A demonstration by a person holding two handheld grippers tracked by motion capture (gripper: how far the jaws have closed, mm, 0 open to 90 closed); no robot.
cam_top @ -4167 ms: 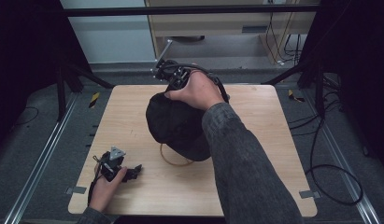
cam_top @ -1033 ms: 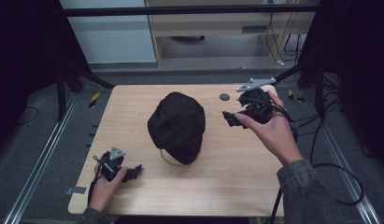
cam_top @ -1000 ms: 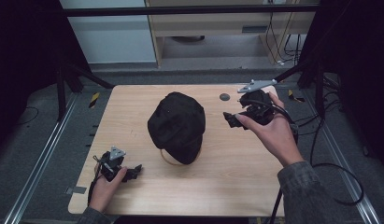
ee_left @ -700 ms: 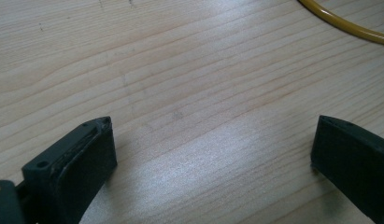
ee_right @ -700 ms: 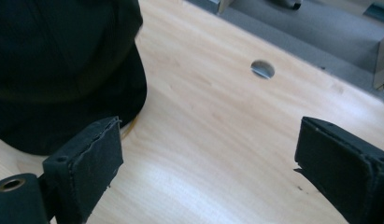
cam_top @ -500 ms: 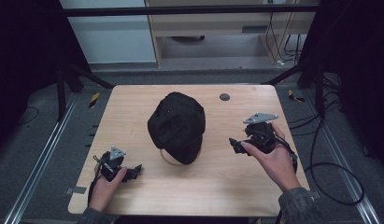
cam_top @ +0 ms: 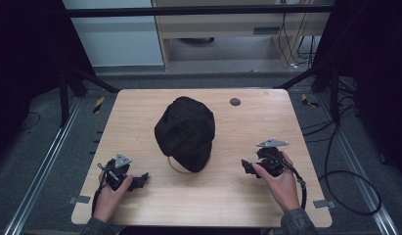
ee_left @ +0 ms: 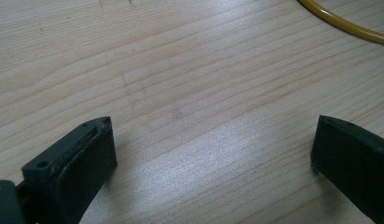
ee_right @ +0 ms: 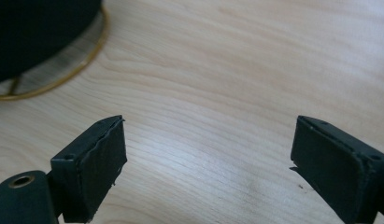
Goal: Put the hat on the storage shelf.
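Black cap (cam_top: 185, 131): sat mid-table (cam_top: 267, 205) | left gripper (cam_top: 140, 181): jaws wide, empty | right gripper (cam_top: 246, 166): jaws wide, empty

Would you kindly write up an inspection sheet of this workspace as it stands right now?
Surface: light wooden table, bare grain, a small dark round disc near its far edge.
Job's things: black fabric cap at the centre, lying over a thin yellow ring; both untouched.
Clutter: nothing seen.
Grippers: left gripper and right gripper rest on the near part of the table, fingers wide apart and holding nothing.
Cables: a black cable loops over the floor to the right.
Surroundings: grey floor, metal rails, a dark frame, a wooden cabinet beyond.
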